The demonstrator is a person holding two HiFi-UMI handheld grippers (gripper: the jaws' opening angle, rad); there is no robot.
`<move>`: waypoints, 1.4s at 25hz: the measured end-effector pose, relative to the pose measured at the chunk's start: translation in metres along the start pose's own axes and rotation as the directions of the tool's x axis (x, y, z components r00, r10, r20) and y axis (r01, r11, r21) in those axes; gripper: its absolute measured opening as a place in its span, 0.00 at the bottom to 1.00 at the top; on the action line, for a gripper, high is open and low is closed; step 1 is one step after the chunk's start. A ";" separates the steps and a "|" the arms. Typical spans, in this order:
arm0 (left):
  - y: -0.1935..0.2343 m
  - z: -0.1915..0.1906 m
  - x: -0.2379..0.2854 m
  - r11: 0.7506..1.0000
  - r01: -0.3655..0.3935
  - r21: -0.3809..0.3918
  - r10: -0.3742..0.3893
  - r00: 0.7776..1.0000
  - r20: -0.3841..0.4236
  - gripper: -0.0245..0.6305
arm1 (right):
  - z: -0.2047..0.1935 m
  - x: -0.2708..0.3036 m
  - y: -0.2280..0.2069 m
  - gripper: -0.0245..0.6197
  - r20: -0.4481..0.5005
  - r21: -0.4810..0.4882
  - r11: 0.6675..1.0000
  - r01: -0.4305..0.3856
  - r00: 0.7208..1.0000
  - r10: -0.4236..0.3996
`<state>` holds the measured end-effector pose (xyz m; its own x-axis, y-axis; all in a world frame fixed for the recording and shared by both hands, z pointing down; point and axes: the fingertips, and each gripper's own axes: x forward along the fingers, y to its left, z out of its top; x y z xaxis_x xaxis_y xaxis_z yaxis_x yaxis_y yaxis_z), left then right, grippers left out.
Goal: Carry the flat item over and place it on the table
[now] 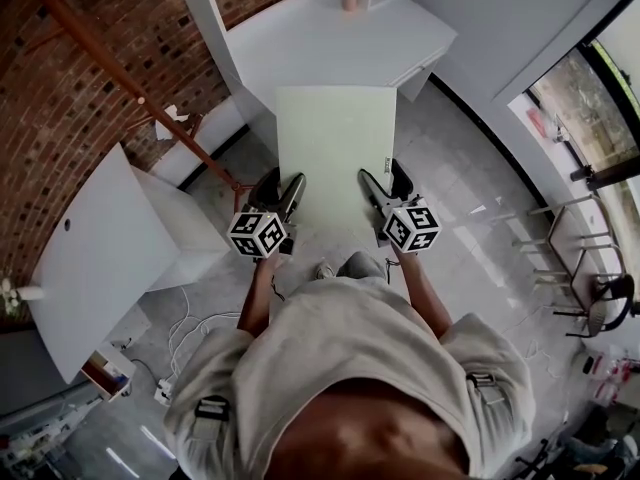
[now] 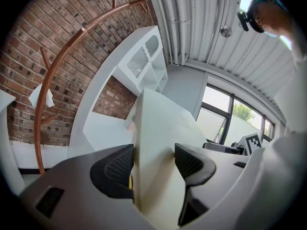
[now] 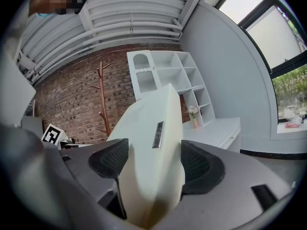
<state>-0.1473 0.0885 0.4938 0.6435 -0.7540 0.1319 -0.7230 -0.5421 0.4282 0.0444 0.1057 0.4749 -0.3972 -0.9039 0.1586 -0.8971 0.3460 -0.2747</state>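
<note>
Brick wall (image 1: 70,98) and white bench (image 1: 330,38) lie ahead; the flat panel (image 1: 335,148) is carried above the floor (image 1: 470,198), its near corners clamped by left gripper (image 1: 285,196) and right gripper (image 1: 378,193). Held so, its far end could dip and be knocked against the bench.

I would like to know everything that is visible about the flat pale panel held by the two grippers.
The flat panel is a cream-white rectangle, smooth, thick like a board, with rounded edges. A small metal-looking plate sits on its right edge. It is carried in the air, broad face up, its far end near the white table. The left gripper clamps its near left edge, and the right gripper clamps its near right edge.
</note>
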 end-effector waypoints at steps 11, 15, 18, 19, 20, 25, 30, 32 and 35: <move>0.001 -0.008 0.008 1.000 -0.010 -0.006 0.010 1.000 -0.010 0.44 | -0.006 0.005 -0.010 0.59 -0.011 0.000 1.000 -0.016 1.000 0.016; 0.007 -0.006 0.023 1.000 -0.014 -0.001 0.014 1.000 -0.010 0.44 | -0.003 0.018 -0.021 0.59 -0.010 -0.001 1.000 -0.028 1.000 0.028; 0.014 -0.001 0.042 1.000 -0.014 0.002 0.014 1.000 -0.008 0.44 | 0.002 0.035 -0.034 0.59 -0.006 0.003 0.999 -0.033 0.999 0.033; 0.017 0.001 0.049 1.000 -0.016 0.003 0.016 1.000 -0.008 0.44 | 0.003 0.042 -0.039 0.59 -0.006 0.004 0.999 -0.034 0.999 0.034; 0.020 0.003 0.056 1.000 -0.017 0.003 0.017 1.000 -0.009 0.44 | 0.005 0.049 -0.044 0.59 -0.006 0.004 0.999 -0.036 0.999 0.036; 0.040 0.022 0.101 1.000 -0.020 0.013 0.021 1.000 -0.008 0.44 | 0.020 0.091 -0.072 0.59 0.000 0.016 0.999 -0.041 0.999 0.041; 0.063 0.040 0.152 1.000 -0.020 0.017 0.021 1.000 -0.005 0.44 | 0.037 0.140 -0.103 0.59 0.003 0.012 0.999 -0.047 0.999 0.047; 0.071 0.048 0.173 1.000 -0.022 0.019 0.022 1.000 -0.004 0.44 | 0.044 0.158 -0.116 0.59 0.004 0.014 0.999 -0.045 0.999 0.045; 0.080 0.063 0.204 1.000 -0.027 0.014 0.027 1.000 -0.001 0.44 | 0.058 0.182 -0.134 0.59 0.001 0.020 0.999 -0.043 0.999 0.043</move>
<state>-0.0899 -0.1316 0.4990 0.6237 -0.7683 0.1441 -0.7437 -0.5265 0.4118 0.1035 -0.1202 0.4857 -0.4357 -0.8882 0.1460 -0.8750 0.3799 -0.3000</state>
